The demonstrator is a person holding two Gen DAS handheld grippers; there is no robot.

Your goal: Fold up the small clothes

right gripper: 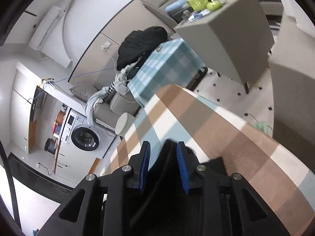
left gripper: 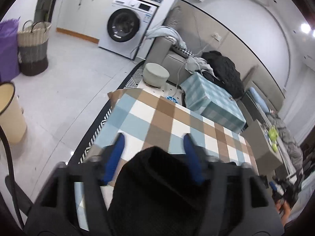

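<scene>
While both grippers hang above a table covered with a checked cloth (left gripper: 157, 114) of blue, brown and white squares, a black garment (left gripper: 157, 181) lies on that cloth close under them. In the left wrist view the left gripper (left gripper: 153, 139) stands with its blue fingers (left gripper: 118, 147) spread well apart, and the dark fabric bulges up in the gap between them; neither pad seems to press on it, though the picture is blurred there and the cloth's edge is hard to trace. In the right wrist view the right gripper (right gripper: 163, 147) has its ribbed blue pads (right gripper: 181, 165) part way apart, with a fold of the same black garment (right gripper: 169, 157) rising between them and lying against the inner face of the right-hand pad; the other pad stands clear of it, so the jaws look open around the fabric rather than clamped. Beyond the table sits a box draped in teal checked fabric (left gripper: 212, 100), a dark heap of clothing (left gripper: 224, 70) on a grey sofa (left gripper: 173, 57) behind it, and a round pale stool (left gripper: 156, 72) near the table's far corner. A white washing machine (left gripper: 126, 23) stands against the wall, with a woven basket (left gripper: 33, 47) off to the left.
</scene>
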